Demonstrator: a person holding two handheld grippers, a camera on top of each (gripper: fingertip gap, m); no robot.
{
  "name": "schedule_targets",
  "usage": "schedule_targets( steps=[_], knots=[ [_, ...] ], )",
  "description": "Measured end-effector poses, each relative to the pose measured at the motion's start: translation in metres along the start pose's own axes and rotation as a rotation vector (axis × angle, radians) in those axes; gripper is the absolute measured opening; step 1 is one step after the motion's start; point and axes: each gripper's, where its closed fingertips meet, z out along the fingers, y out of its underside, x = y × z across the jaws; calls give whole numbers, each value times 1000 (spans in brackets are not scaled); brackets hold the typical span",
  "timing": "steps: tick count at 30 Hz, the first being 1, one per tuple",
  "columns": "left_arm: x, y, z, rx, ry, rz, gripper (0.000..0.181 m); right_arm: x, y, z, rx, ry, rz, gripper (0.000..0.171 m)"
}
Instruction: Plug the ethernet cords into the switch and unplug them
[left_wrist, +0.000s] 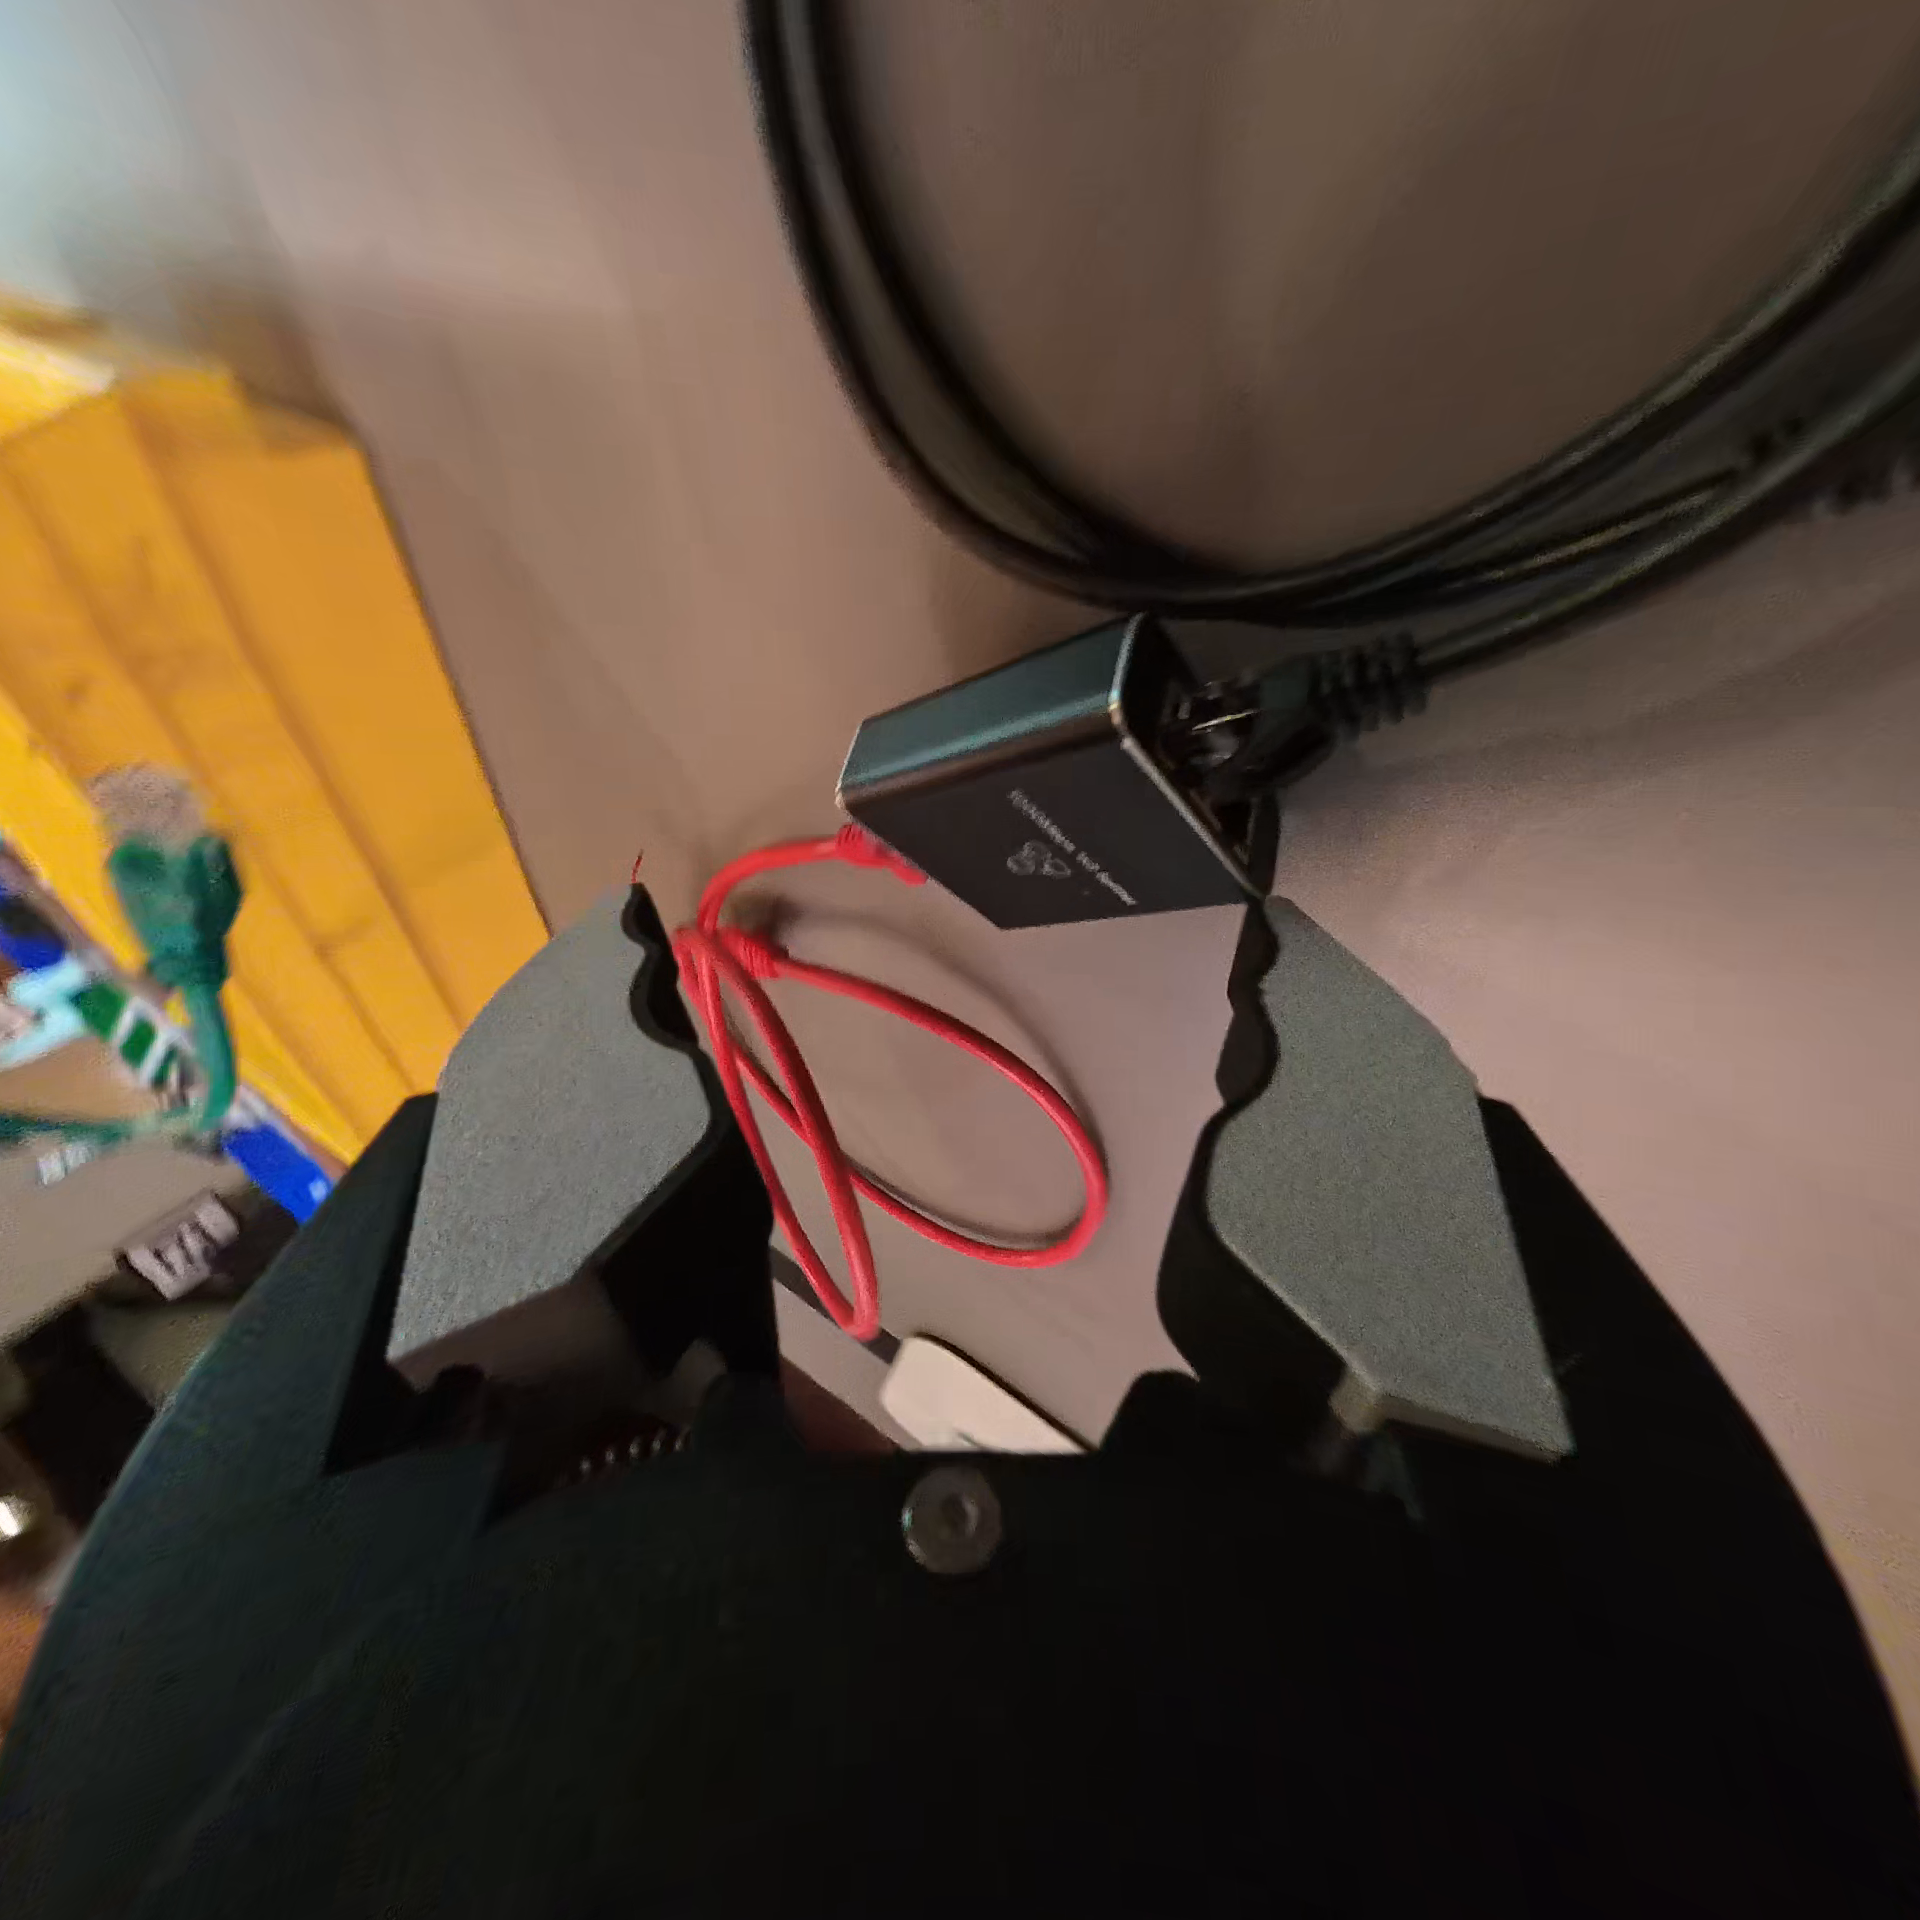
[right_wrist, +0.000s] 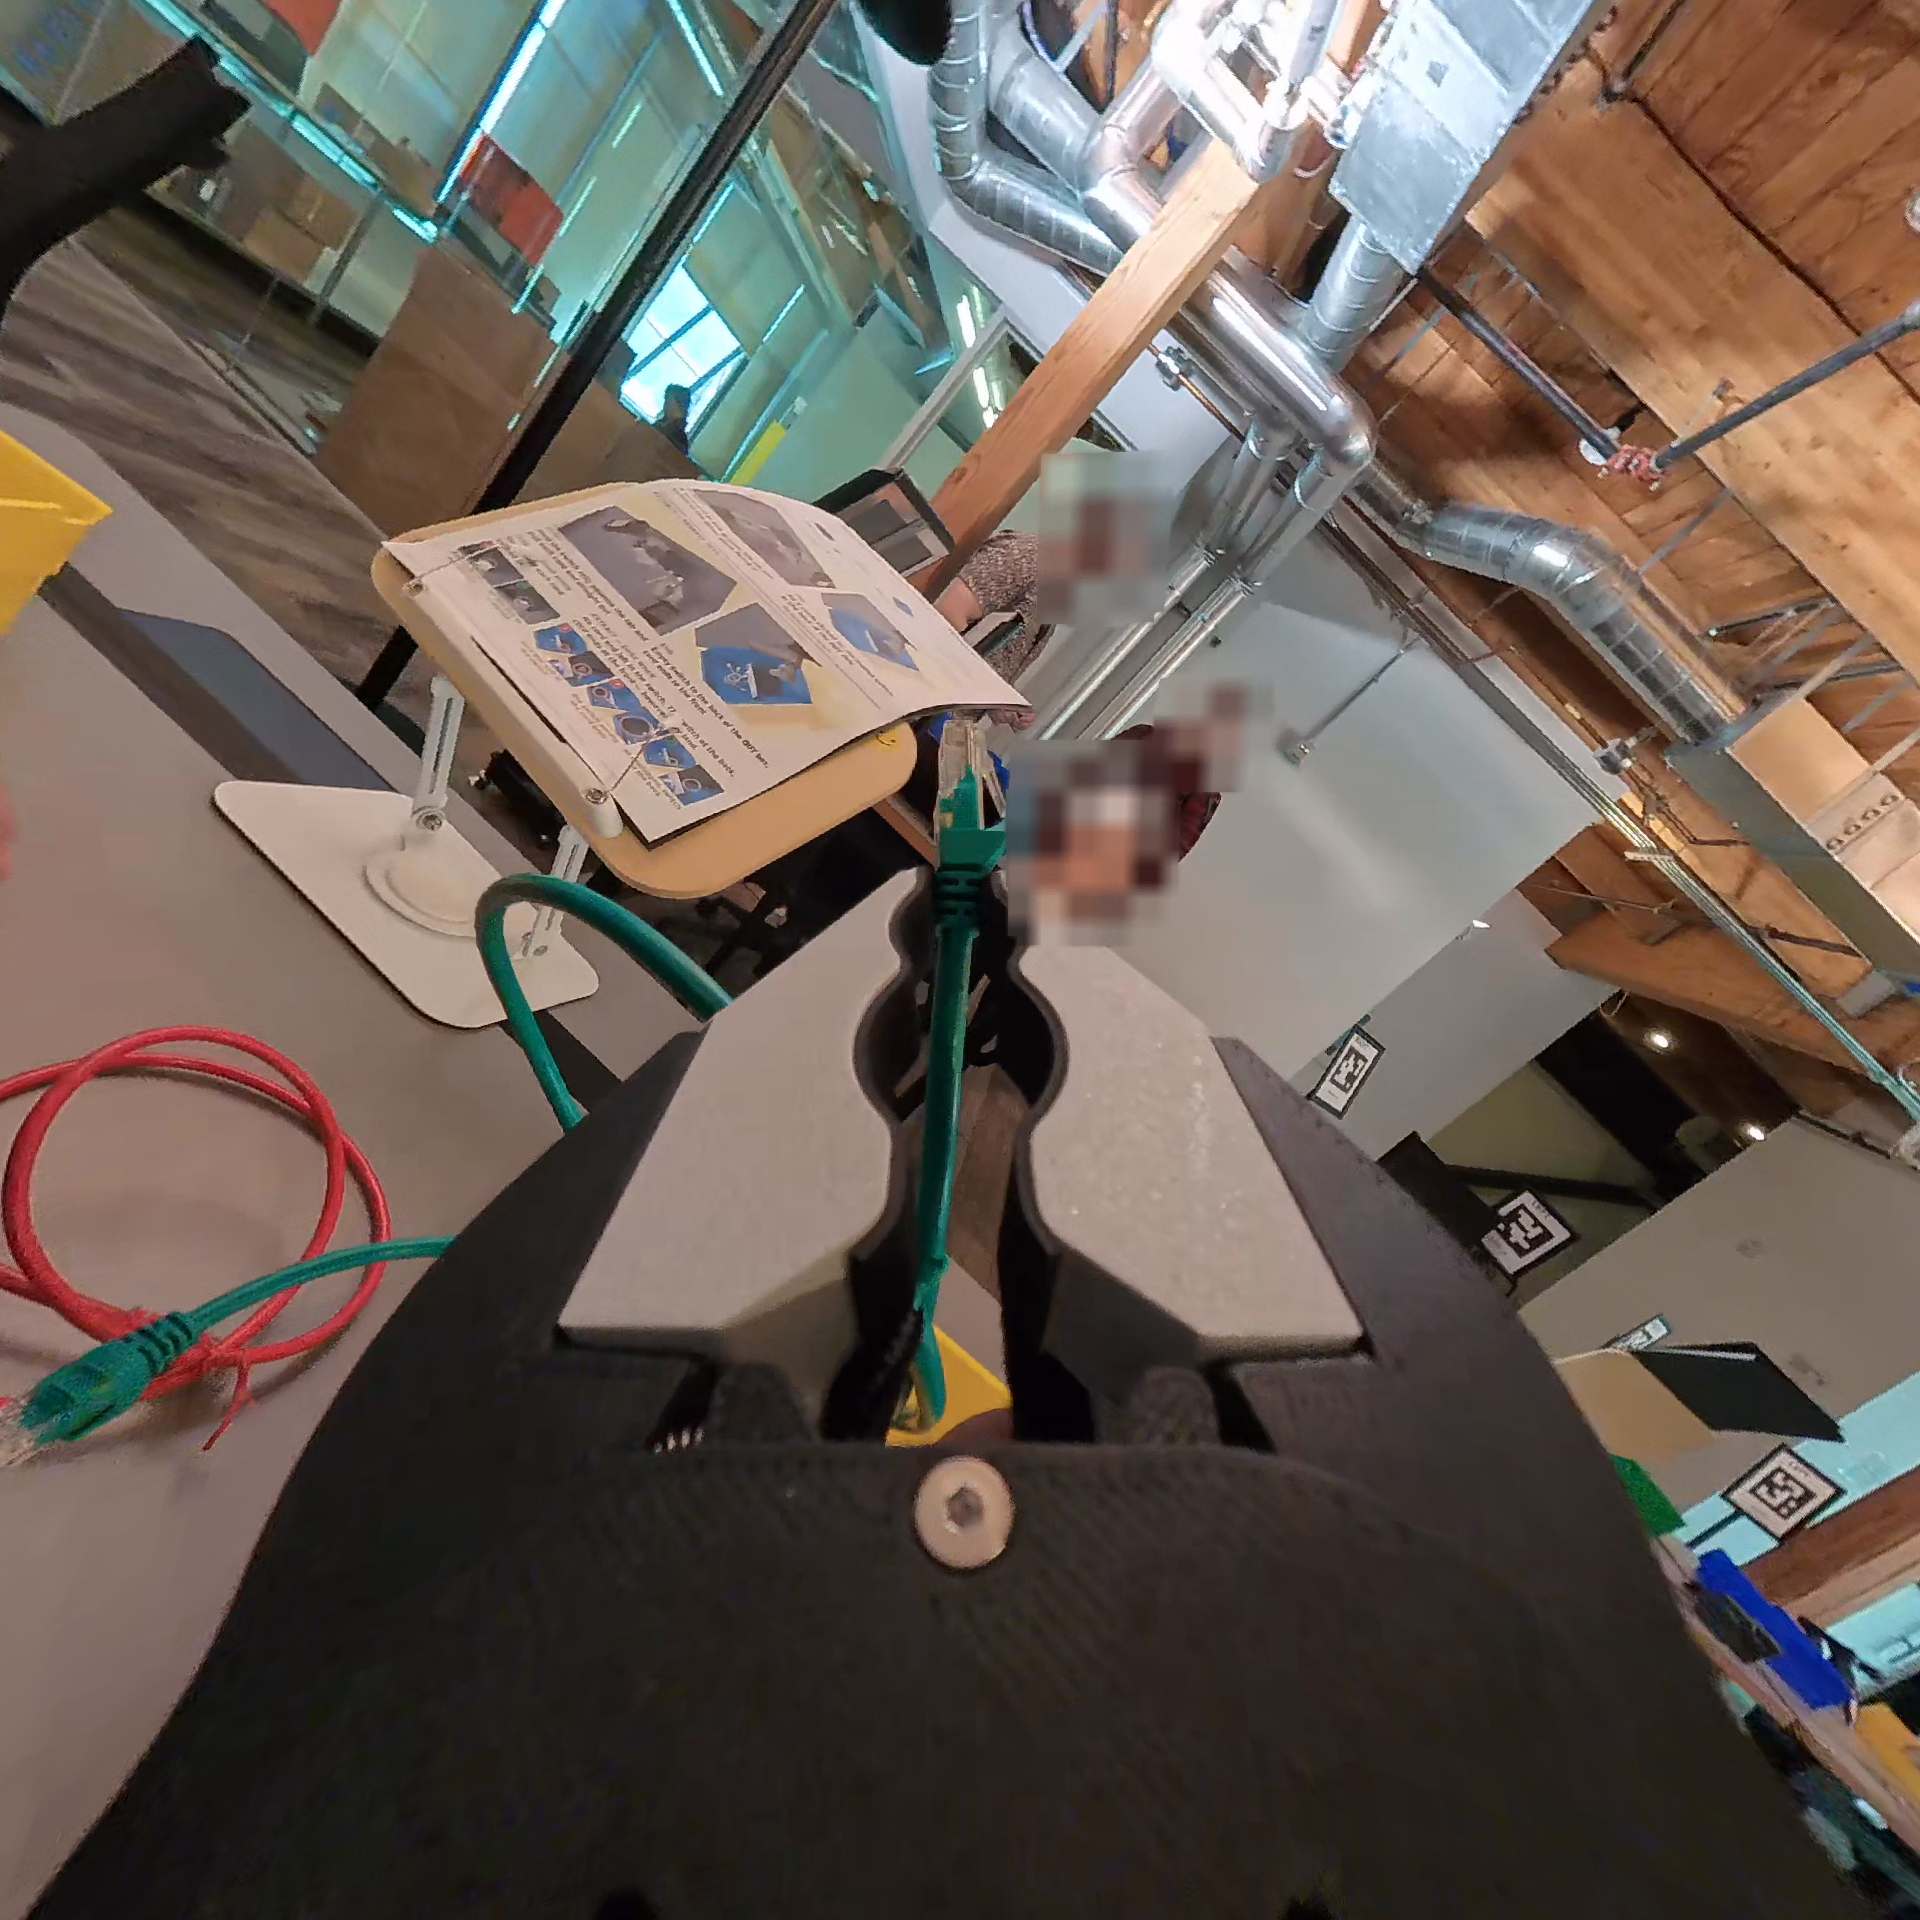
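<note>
On the grey counter (left_wrist: 1558, 1039) we see the small dark switch (left_wrist: 1049, 790) with a black cord (left_wrist: 1371, 665) plugged into one end and a coiled red cord (left_wrist: 935, 1122) at the other. Our left gripper (left_wrist: 945, 914) hangs spread wide just short of the switch, empty. Our right gripper (right_wrist: 961, 904) is clamped on the green cord (right_wrist: 951, 1039), its plug (right_wrist: 961, 790) pointing up past the fingertips.

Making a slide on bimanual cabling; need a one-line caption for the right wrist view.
Right gripper clamps a green ethernet cord, plug up, above the grey table.
</note>
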Motion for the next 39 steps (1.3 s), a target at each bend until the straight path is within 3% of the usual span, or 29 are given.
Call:
schedule_targets(
  steps=[5,8,10,15,21,27,35,39],
  knots=[
    [10,-15,18,67,157,194,102,8,2,-15,4,8,-8,6],
    [12,-19,22,108,203,255,95,11,2,-19,28,1,26,6],
    [17,-19,22,124,243,288,82,14,6,-21,35,-1,46,6],
    [19,-21,24,131,336,196,76,14,10,-22,55,-17,65,6],
    [13,-23,27,113,431,-147,72,10,13,-24,59,-47,72,6],
    [20,0,23,-3,563,-569,72,-5,13,-25,46,-95,54,6],
    [28,-14,7,5,723,-1296,71,-30,6,-27,33,-168,18,6],
    [27,-22,14,28,604,-1370,71,-45,5,-34,27,-201,23,6]
  ],
)
